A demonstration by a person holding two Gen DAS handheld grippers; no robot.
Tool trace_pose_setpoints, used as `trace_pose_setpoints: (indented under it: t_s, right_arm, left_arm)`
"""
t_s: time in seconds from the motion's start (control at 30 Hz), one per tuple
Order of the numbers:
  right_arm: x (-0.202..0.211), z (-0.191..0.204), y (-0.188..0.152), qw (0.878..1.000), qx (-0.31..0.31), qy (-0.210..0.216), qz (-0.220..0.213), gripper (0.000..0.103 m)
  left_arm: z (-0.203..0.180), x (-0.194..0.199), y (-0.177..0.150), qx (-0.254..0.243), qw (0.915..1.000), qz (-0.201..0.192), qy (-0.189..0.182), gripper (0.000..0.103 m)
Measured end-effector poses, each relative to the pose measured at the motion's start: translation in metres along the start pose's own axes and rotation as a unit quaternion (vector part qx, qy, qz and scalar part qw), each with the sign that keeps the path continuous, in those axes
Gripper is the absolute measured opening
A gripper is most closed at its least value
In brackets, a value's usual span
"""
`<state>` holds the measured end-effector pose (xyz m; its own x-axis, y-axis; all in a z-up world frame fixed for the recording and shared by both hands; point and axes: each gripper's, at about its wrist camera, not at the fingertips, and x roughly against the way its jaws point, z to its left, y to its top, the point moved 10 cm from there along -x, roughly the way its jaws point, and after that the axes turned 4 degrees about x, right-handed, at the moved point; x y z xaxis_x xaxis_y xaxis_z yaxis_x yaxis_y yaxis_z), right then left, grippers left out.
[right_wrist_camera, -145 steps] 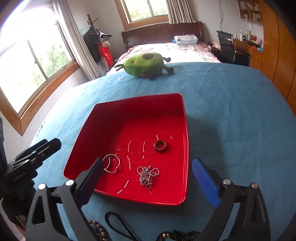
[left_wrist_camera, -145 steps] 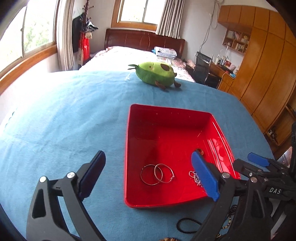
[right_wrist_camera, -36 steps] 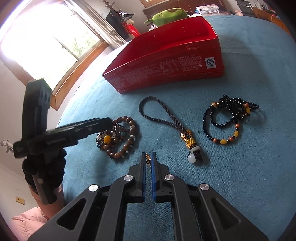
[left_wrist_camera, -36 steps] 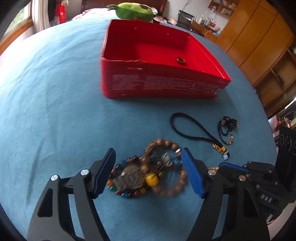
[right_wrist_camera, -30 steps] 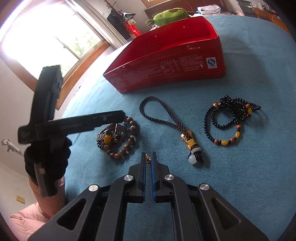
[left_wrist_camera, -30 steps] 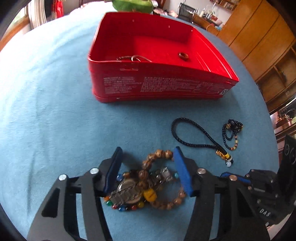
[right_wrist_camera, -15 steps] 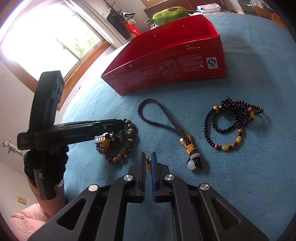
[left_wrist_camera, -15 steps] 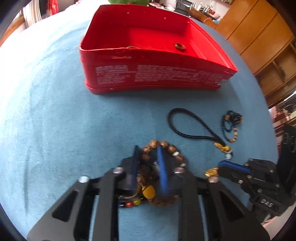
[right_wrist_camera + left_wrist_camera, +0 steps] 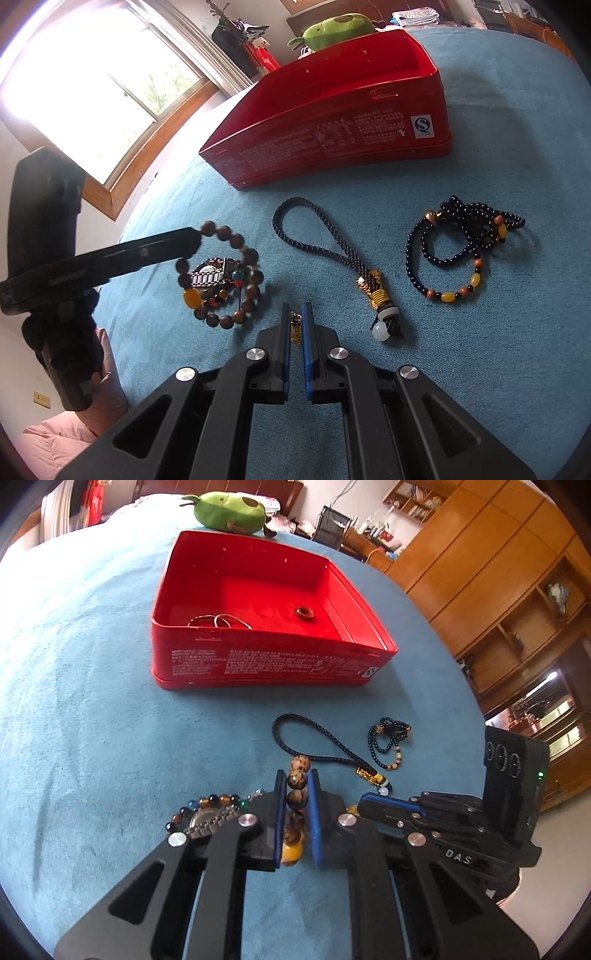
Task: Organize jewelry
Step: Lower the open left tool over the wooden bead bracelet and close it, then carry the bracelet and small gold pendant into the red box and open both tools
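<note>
My left claw was squeezing the brown wooden bead bracelet; the red metal box sat at twelve o'clock.

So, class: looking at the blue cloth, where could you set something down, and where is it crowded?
Free: cloth left of the red tin. Crowded: before the tin, with wooden bracelet, black cord and black beads.
</note>
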<state>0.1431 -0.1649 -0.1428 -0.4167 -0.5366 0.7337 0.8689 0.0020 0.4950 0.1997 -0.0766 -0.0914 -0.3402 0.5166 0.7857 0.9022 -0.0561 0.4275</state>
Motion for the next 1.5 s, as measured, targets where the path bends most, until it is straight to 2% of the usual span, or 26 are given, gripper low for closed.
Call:
trace_pose_setpoints:
  t_s: [0.1,0.17,0.27,0.33,0.4,0.6,0.77,0.9,1.07,1.23,1.37,1.5]
  right_arm:
    - [-0.003,-0.002,0.000,1.000,-0.002,-0.006,0.004,0.008]
    - [-0.005,-0.002,-0.001,1.000,-0.004,-0.008,0.007,0.015]
    - [-0.012,-0.002,-0.004,1.000,-0.003,-0.015,0.023,0.020]
    - [-0.015,-0.002,-0.004,1.000,0.001,-0.020,0.022,0.018]
    - [-0.015,0.001,-0.004,1.000,0.000,-0.009,0.020,0.009]
    - [-0.010,0.006,0.002,1.000,0.006,-0.011,0.003,0.008]
    - [0.005,0.005,0.010,1.000,0.003,-0.011,-0.019,0.008]
    - [0.017,0.006,0.020,0.999,0.005,-0.013,-0.032,0.008]
    - [0.034,0.012,0.041,0.998,0.022,-0.025,-0.047,0.008]
    - [0.048,0.018,0.082,0.996,0.036,-0.038,-0.068,0.008]
    - [0.055,0.016,0.119,0.995,0.037,-0.049,-0.083,0.008]
    - [0.044,0.007,0.154,0.995,0.026,-0.057,-0.081,0.008]
  left_arm:
    - [0.006,0.001,-0.005,0.006,1.0000,-0.003,0.005,0.010]
    - [0.011,-0.009,-0.010,0.011,0.9999,0.007,0.008,0.010]
    - [0.016,-0.022,-0.014,0.015,0.9995,0.025,0.009,0.010]
    - [0.017,-0.029,-0.017,0.019,0.9991,0.037,0.005,0.010]
    - [0.016,-0.033,-0.018,0.018,0.9990,0.040,0.004,0.010]
    - [0.010,-0.023,-0.015,0.013,0.9997,0.019,-0.008,0.010]
    - [-0.006,0.001,-0.010,0.003,0.9990,-0.007,-0.043,0.010]
    - [-0.020,0.018,-0.002,-0.007,0.9980,-0.028,-0.056,0.010]
    - [-0.032,0.039,0.015,-0.020,0.9970,-0.053,-0.053,0.009]
    - [-0.043,0.060,0.041,-0.029,0.9951,-0.078,-0.053,0.010]
    - [-0.049,0.075,0.075,-0.029,0.9928,-0.104,-0.051,0.010]
    - [-0.042,0.077,0.112,-0.016,0.9908,-0.130,-0.036,0.010]
